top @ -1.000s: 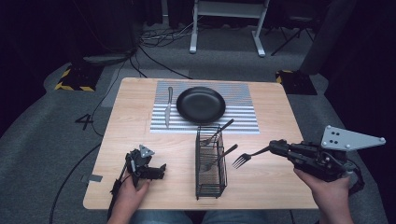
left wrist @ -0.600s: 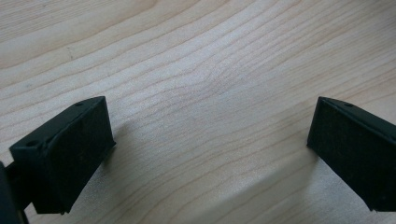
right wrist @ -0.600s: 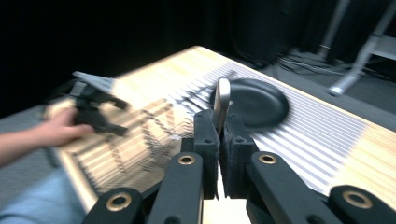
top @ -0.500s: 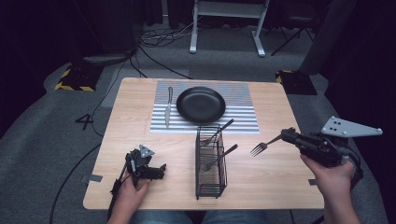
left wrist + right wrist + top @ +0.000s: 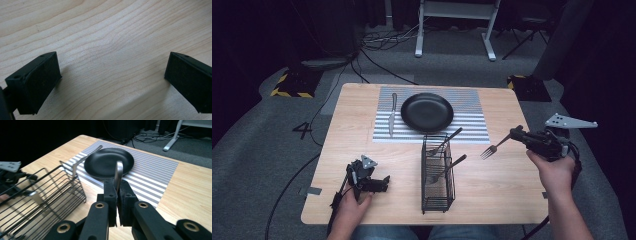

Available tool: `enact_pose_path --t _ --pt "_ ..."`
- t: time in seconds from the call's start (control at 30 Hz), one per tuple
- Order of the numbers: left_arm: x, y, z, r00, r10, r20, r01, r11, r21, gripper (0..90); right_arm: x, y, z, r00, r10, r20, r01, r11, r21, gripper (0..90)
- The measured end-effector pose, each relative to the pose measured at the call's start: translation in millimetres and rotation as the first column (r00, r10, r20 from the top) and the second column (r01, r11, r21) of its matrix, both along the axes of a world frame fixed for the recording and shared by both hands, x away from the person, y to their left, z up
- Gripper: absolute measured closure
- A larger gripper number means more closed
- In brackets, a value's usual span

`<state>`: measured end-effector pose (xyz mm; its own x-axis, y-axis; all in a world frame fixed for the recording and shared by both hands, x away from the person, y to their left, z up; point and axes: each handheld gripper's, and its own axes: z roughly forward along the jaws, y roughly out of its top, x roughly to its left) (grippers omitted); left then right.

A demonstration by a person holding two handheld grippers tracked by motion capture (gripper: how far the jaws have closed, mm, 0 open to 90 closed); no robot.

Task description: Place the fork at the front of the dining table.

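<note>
My right gripper hovers over the table's right side, shut on the handle of a silver fork whose tines point toward the basket. In the right gripper view the jaws pinch the fork's handle, which rises between them. A black wire basket stands at the middle front with two utensils leaning in it. My left gripper rests on the wood at the front left, open. Its jaws stand wide apart over bare table.
A black plate sits on a striped placemat at the table's back, with a knife lying left of it. In the right gripper view the plate and basket lie ahead. Bare wood spreads at the front right.
My right gripper has carried the fork away from the basket, to the right and a little farther back. The left gripper has stayed put.
</note>
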<state>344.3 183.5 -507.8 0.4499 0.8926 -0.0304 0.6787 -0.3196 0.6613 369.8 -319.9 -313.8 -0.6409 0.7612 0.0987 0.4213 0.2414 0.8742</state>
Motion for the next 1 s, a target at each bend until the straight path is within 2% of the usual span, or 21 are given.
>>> enact_pose_path --t 0.13,0.27,0.37,0.4,0.5,0.57,0.73,1.0 --pt "0.0 0.0 0.0 1.0000 -0.001 0.000 0.001 1.0000 0.000 0.2 17.3 5.6 -10.9 0.9997 -0.010 -0.024 0.010 0.9999 0.005 86.0" --pt "0.0 0.0 0.0 1.0000 0.000 0.000 0.000 1.0000 0.000 0.3 29.9 13.9 -21.9 0.9982 0.012 -0.059 -0.012 0.9999 0.001 86.0" --pt "0.0 0.0 0.0 1.0000 0.000 0.000 0.000 1.0000 0.000 0.3 38.7 24.7 -32.3 0.9955 0.028 -0.091 -0.030 0.9993 -0.022 86.0" --pt "0.0 0.0 0.0 1.0000 0.000 0.000 0.000 1.0000 0.000 0.3 43.4 30.6 -38.9 0.9932 0.046 -0.107 -0.048 0.9987 -0.018 86.0" --pt "0.0 0.0 0.0 1.0000 0.000 0.000 0.000 1.0000 0.000 0.3 51.2 35.8 -50.5 0.9864 0.093 -0.135 -0.089 0.9954 0.036 86.0" --pt "0.0 0.0 0.0 1.0000 -0.001 0.000 0.001 1.0000 0.000 0.3 56.5 39.9 -58.0 0.9800 0.101 -0.172 -0.095 0.9946 0.043 86.0" --pt "0.0 0.0 0.0 1.0000 -0.001 0.000 0.001 1.0000 0.000 0.3 63.3 45.3 -68.8 0.9702 0.117 -0.212 -0.107 0.9924 0.061 86.0" --pt "0.0 0.0 0.0 1.0000 -0.001 0.000 0.001 1.0000 0.000 0.3 65.6 48.9 -71.8 0.9687 0.115 -0.220 -0.106 0.9930 0.052 85.8"
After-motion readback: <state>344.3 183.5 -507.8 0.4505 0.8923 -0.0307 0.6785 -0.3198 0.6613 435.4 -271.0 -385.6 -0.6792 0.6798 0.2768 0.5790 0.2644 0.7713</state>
